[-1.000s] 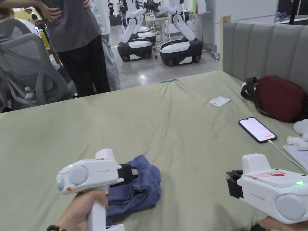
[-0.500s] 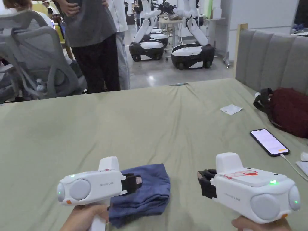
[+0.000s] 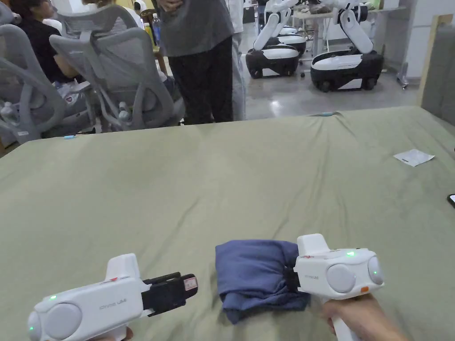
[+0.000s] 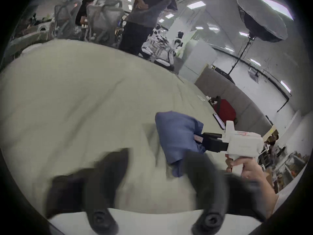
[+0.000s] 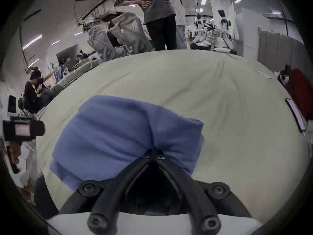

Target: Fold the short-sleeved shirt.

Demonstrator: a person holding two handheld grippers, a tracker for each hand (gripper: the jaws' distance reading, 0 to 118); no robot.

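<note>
The folded blue shirt (image 3: 255, 273) lies on the bed (image 3: 222, 177), its edge pinched between the right gripper's (image 5: 154, 152) clenched fingers. The left gripper's (image 4: 155, 160) 2 fingers are spread, just beside it.

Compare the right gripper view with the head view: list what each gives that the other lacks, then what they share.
Right gripper view: the right gripper's jaws meeting, pinched on a gather of the blue shirt; a red bag at far right.
Head view: the hand holding that gripper, and the left gripper whole, apart from the shirt.
Both: the folded shirt on the green sheet, a paper slip.
</note>
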